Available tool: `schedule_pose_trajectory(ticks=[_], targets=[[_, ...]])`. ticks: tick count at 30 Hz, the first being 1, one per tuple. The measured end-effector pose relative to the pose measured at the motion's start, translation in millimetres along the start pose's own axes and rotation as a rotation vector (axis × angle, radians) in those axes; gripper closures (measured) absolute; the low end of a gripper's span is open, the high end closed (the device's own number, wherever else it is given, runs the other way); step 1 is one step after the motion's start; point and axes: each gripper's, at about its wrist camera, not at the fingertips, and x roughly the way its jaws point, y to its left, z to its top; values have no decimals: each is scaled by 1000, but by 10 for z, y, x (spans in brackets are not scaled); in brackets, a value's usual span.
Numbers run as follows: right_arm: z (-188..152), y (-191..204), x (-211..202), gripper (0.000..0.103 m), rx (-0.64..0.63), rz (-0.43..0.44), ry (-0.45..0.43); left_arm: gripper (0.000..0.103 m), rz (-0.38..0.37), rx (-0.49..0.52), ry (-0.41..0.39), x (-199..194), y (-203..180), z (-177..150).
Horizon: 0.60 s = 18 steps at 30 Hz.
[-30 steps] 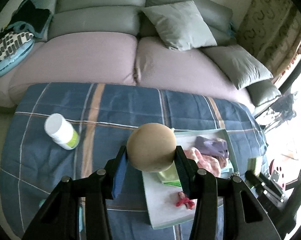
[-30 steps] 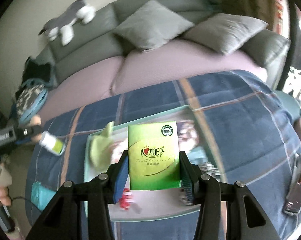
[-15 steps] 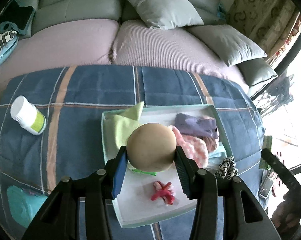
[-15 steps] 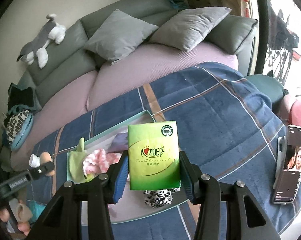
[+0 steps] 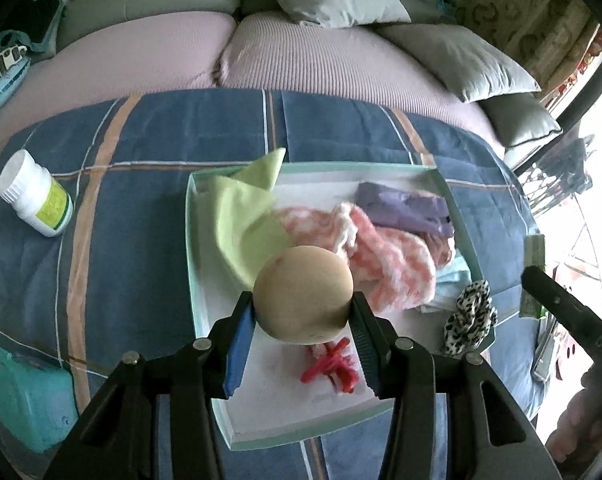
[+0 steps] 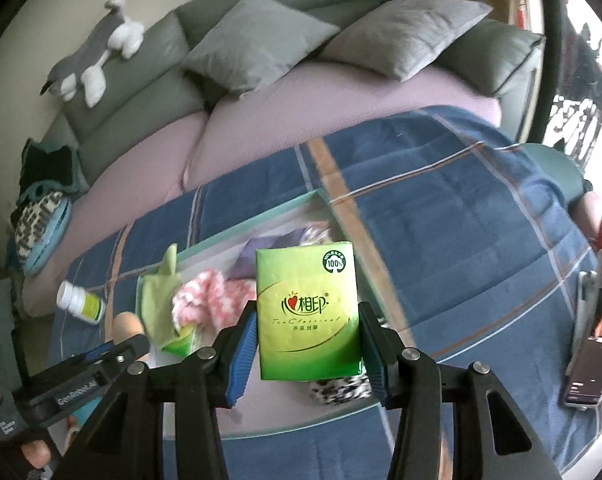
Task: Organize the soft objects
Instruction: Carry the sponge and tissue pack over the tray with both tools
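My left gripper (image 5: 303,316) is shut on a beige soft ball (image 5: 303,294) held just above the near part of a pale tray (image 5: 195,280). The tray holds a light green cloth (image 5: 245,224), a pink-and-white knit (image 5: 385,258), a purple cloth (image 5: 405,210), a leopard scrunchie (image 5: 469,316) and a red yarn piece (image 5: 333,370). My right gripper (image 6: 307,350) is shut on a green tissue pack (image 6: 307,312) over the same tray (image 6: 325,412), where the pink knit (image 6: 205,296) and green cloth (image 6: 159,304) also show. The left gripper (image 6: 101,360) appears at lower left there.
A white pill bottle (image 5: 35,196) lies on the blue plaid blanket (image 5: 133,208) left of the tray. A teal packet (image 5: 25,396) sits at near left. A phone (image 6: 593,336) stands at far right. Behind is a sofa with grey cushions (image 6: 261,44) and a plush dog (image 6: 95,64).
The left gripper came down and forward with the ball, from the blanket's side to over the tray. The right gripper shifted slightly with the tissue pack; both grips are unchanged.
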Motion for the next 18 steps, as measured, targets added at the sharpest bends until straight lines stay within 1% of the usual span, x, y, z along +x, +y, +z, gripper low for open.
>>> schedule_pose_trajectory(ticks=[2,4,6,8,11,18], targets=[[-35,73,96,53,-16,4,39,54,5,-7,10,41,33,-23],[-80,136,195,53,-36,-9,76,54,6,-13,25,92,53,-51],[-135,200,300,53,-58,-26,114,54,-11,-11,47,148,53,-86],[-186,258,371,53,-75,-24,145,54,-23,-7,65,197,43,-119],[-239,355,414,53,-108,-16,162,54,-15,-1,80,248,38,-142],[-317,512,537,52,-158,-14,206,54,-22,-10,112,324,59,-169]])
